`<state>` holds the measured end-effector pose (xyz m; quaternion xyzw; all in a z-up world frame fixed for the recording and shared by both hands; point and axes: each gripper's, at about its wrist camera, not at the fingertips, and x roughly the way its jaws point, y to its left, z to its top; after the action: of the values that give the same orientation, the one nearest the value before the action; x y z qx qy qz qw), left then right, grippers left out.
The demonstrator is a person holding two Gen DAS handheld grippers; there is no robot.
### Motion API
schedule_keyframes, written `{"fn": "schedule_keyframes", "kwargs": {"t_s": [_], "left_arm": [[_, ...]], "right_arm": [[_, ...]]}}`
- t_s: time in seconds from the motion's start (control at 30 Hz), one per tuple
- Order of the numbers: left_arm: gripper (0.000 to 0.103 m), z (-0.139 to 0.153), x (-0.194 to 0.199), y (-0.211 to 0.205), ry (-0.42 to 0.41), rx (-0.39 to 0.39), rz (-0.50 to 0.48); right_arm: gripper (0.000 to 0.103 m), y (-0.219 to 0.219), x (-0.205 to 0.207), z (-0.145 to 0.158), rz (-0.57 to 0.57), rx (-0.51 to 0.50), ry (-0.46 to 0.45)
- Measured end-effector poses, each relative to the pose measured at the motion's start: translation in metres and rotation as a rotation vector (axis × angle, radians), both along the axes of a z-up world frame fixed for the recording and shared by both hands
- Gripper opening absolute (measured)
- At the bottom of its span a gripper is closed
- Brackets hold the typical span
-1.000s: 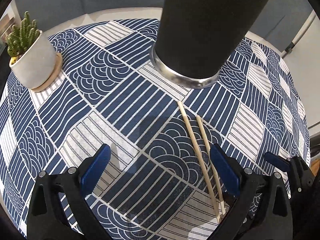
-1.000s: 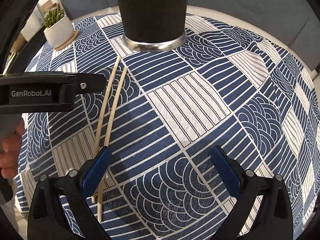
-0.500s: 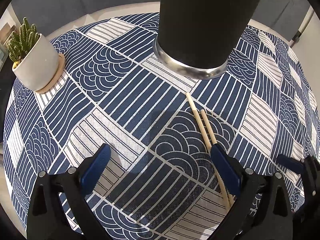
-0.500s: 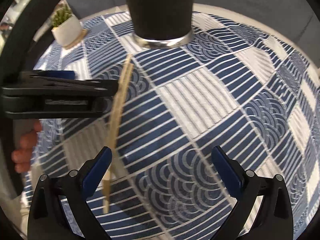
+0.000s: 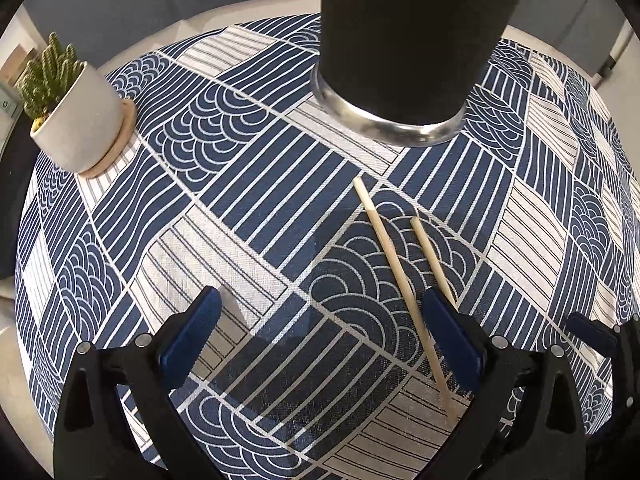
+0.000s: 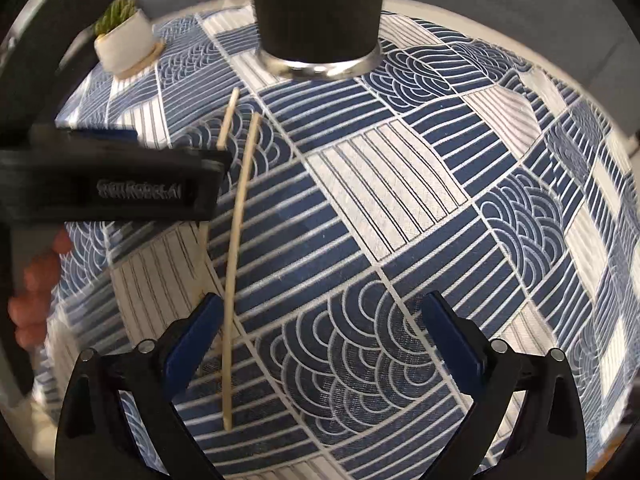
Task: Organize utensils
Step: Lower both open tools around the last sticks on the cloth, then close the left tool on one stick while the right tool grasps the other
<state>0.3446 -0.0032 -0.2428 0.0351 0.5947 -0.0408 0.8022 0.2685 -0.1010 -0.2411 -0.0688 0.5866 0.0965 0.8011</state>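
1. My work surface is a blue-and-white patterned tablecloth (image 5: 248, 216), with a potted cactus (image 5: 76, 112) parked far left, out of the way.
2. My left gripper (image 5: 320, 344) hangs wide open, empty.
3. The chopsticks (image 5: 396, 276) lie flat below the dark cup (image 5: 408, 40), presumably their holder.
4. My right gripper (image 6: 320, 344) is spread wide, empty, beside them.

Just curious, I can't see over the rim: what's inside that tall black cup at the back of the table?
That cannot be seen. Both views show only the black cup's dark wall and silver base ring; its top is cut off. The two chopsticks lie outside it on the tablecloth.
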Motion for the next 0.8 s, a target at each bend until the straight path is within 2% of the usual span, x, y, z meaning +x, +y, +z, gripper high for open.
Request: {"fn": "schedule_keyframes", "kwargs": {"t_s": [0.2, 0.47, 0.63, 0.73, 0.8], "left_arm": [[0.099, 0.000, 0.000, 0.002, 0.010, 0.001, 0.041], [0.099, 0.001, -0.006, 0.006, -0.032, -0.004, 0.040], [0.099, 0.000, -0.027, 0.014, -0.062, -0.009, 0.014], [0.099, 0.000, -0.037, 0.019, -0.064, -0.009, 0.035], [0.098, 0.001, -0.045, 0.022, -0.076, -0.008, 0.046]], "right_arm": [[0.096, -0.001, 0.006, -0.001, -0.056, 0.000, 0.066], [0.097, -0.001, 0.017, -0.001, -0.051, -0.006, 0.077], [0.095, -0.007, 0.016, -0.001, -0.055, -0.006, 0.080], [0.075, -0.014, 0.013, 0.007, -0.023, 0.000, 0.053], [0.043, -0.017, 0.015, 0.012, -0.005, 0.004, 0.050]]}}
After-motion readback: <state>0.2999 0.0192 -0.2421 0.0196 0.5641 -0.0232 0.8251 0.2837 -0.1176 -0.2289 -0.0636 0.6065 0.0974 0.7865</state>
